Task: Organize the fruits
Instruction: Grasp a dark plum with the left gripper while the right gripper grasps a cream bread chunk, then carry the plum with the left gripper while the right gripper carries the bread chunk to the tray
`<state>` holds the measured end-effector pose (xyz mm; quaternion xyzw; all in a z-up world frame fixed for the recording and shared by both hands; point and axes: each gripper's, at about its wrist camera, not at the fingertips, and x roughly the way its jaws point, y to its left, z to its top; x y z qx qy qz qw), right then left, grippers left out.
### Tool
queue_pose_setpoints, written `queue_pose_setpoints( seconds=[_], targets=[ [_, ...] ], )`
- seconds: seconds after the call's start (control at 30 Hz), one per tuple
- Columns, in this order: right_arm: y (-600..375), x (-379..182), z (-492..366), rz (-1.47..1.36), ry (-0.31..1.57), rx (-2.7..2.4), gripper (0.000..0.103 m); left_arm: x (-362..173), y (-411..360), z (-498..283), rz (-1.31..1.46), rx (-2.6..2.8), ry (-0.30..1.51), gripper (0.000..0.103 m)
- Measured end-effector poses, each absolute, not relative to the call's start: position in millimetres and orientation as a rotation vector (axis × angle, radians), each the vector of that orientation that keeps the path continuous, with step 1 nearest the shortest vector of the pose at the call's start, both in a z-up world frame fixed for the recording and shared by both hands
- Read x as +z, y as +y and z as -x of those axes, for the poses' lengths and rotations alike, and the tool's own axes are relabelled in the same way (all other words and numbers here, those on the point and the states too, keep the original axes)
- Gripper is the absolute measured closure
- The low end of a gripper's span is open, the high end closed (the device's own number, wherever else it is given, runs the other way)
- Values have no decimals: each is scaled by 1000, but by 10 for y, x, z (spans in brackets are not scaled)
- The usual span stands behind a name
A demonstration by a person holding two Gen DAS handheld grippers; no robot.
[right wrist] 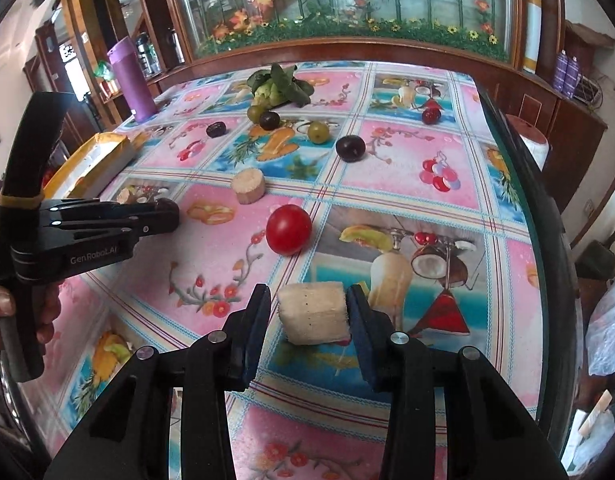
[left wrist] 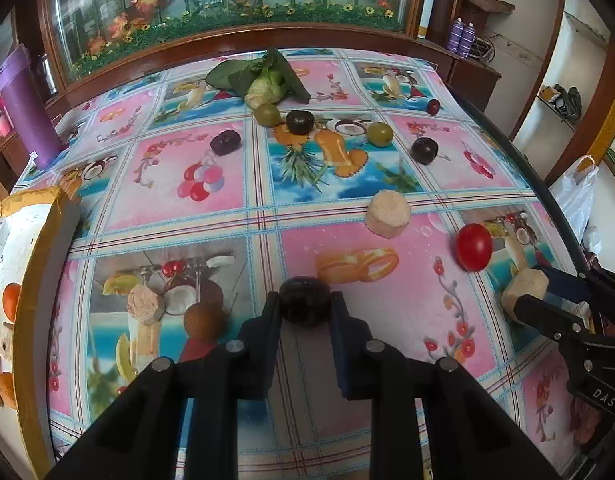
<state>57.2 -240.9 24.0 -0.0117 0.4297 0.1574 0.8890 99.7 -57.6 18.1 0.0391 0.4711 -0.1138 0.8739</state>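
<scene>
Gripping a dark plum [left wrist: 305, 300] between both fingers, the left gripper [left wrist: 305, 308] sits low over the patterned tablecloth [left wrist: 387, 320], the fruit wedged at the fingertips. From that plum, a brown round fruit [left wrist: 204, 321] lies at about 9 o'clock, with a pale cut chunk [left wrist: 145, 304] just beyond it. A red tomato [left wrist: 473, 246] rests at 2 o'clock, and a beige peeled piece [left wrist: 387, 213] lies at 1 o'clock.

Toward 12 o'clock, far up the cloth, lie more dark plums [left wrist: 225, 142], two green round fruits [left wrist: 267, 114] and a leafy vegetable [left wrist: 263, 78]. At the left edge, around 9 o'clock, a white tray with yellow taped rim [left wrist: 31, 280] holds orange fruits [left wrist: 11, 300].

In the right wrist view, the right gripper [right wrist: 309, 312] holds a pale squarish chunk [right wrist: 312, 314]: the right finger presses its side, while the left finger stands just beside it, and I cannot tell whether it touches. The chunk appears lifted off the cloth. A purple cup [right wrist: 132, 80] stands at 11 o'clock.
</scene>
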Motion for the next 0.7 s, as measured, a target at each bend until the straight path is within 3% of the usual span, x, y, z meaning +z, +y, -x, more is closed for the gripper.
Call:
queue_pose_setpoints(
  seconds=[0.47, 0.57, 0.7],
  targets=[
    [-2414, 133, -598, 28, 955, 281, 64, 193, -477, -588, -24, -323, 1035, 77],
    [-2357, 128, -592, 51, 947, 270, 70, 203, -419, -493, -12, -332, 1037, 77],
    [-2309, 178, -494, 54, 933, 267, 70, 246, -304, -389, 16, -347, 1030, 77]
  ],
)
